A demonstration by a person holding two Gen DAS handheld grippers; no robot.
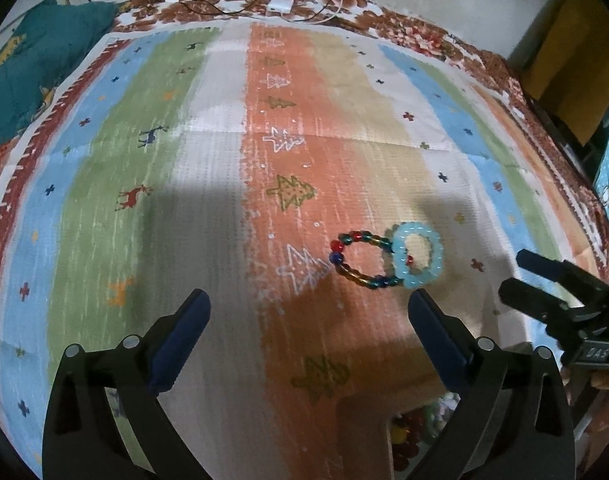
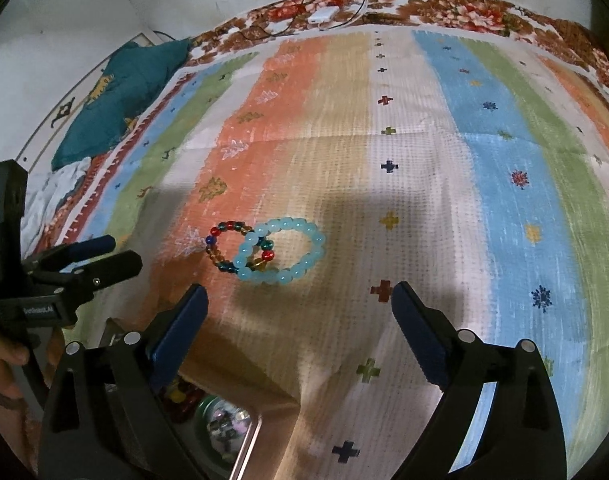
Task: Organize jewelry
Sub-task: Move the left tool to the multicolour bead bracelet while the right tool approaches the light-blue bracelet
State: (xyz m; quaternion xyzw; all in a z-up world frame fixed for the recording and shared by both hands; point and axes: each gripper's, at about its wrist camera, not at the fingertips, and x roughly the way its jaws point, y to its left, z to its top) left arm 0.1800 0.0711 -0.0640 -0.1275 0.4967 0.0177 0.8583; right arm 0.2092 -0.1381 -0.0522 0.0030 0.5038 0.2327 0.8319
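Note:
A pale blue bead bracelet (image 2: pixel 304 228) lies on the striped cloth (image 2: pixel 444 208), overlapping a multicoloured bead bracelet (image 2: pixel 224 227) to its left. Both show in the left wrist view: the pale blue one (image 1: pixel 438 252) on the right, the multicoloured one (image 1: pixel 354 270) beside it. My right gripper (image 2: pixel 298 304) is open and empty, just short of the bracelets. My left gripper (image 1: pixel 308 308) is open and empty, with the bracelets just beyond its right finger. The right gripper also shows at the right edge of the left wrist view (image 1: pixel 520 276).
An open box (image 2: pixel 248 440) holding beads and jewelry sits at the near edge under my right gripper; it also shows in the left wrist view (image 1: pixel 408 436). A teal cushion (image 1: pixel 32 68) lies far left. A white charger (image 1: pixel 280 5) with cables sits at the far edge.

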